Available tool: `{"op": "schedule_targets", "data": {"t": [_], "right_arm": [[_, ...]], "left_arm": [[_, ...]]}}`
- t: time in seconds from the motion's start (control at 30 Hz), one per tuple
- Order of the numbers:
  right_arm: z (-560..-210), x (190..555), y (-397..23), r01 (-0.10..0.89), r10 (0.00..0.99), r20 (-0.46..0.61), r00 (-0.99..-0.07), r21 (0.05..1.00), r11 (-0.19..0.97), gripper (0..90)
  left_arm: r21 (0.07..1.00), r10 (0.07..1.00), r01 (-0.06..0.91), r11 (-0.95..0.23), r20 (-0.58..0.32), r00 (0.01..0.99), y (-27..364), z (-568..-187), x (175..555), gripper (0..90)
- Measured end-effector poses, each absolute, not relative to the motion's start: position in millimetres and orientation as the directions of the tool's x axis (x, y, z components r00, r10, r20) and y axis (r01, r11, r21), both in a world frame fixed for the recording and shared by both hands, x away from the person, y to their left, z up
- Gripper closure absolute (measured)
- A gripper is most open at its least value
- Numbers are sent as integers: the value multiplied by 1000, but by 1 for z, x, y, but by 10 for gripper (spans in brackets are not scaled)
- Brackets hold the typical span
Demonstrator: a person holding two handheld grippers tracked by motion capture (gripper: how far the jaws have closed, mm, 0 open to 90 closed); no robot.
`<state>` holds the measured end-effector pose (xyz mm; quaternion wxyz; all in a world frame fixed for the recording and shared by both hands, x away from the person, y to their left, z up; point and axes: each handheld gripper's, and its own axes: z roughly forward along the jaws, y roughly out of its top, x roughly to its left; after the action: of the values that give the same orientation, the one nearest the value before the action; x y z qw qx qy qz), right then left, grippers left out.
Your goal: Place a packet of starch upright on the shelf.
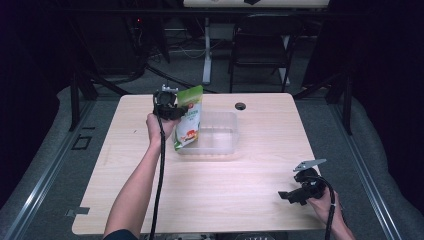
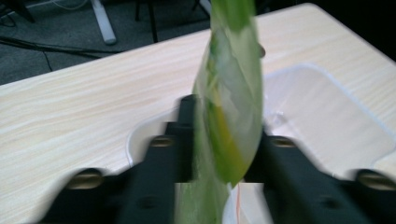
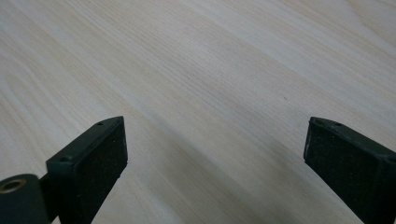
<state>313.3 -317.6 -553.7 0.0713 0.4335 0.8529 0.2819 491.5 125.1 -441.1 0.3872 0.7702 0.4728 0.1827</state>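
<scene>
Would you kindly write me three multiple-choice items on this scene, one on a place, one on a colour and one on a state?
1. Where is the pouch?
A. Flat on the table by the right gripper
B. Held at the left end of the clear bin
C. On the floor

2. What is the pouch's main colour?
A. Green
B. Red
C. Blue

3. How are the right gripper's fingers?
A. Closed on the pouch
B. Closed on the bin's rim
C. Wide apart with only table between them

Answers: 1 B, the high view shows the left gripper holding it up there. 2 A, its top and edges are green. 3 C, the right gripper view shows bare wood between them.
</scene>
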Motion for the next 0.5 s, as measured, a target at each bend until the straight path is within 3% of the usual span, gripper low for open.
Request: {"op": "schedule_targets", "data": {"t": [0.07,0.5], "right_arm": [[-554,313,-318,699,780,121,-614,543,466,56],[-553,313,-318,697,779,124,-615,548,463,56]], "left_arm": [[778,865,578,-246,-93,493,125,-443,491,895],[860,876,480,-171,-90,473,126,-449,469,900]]}}
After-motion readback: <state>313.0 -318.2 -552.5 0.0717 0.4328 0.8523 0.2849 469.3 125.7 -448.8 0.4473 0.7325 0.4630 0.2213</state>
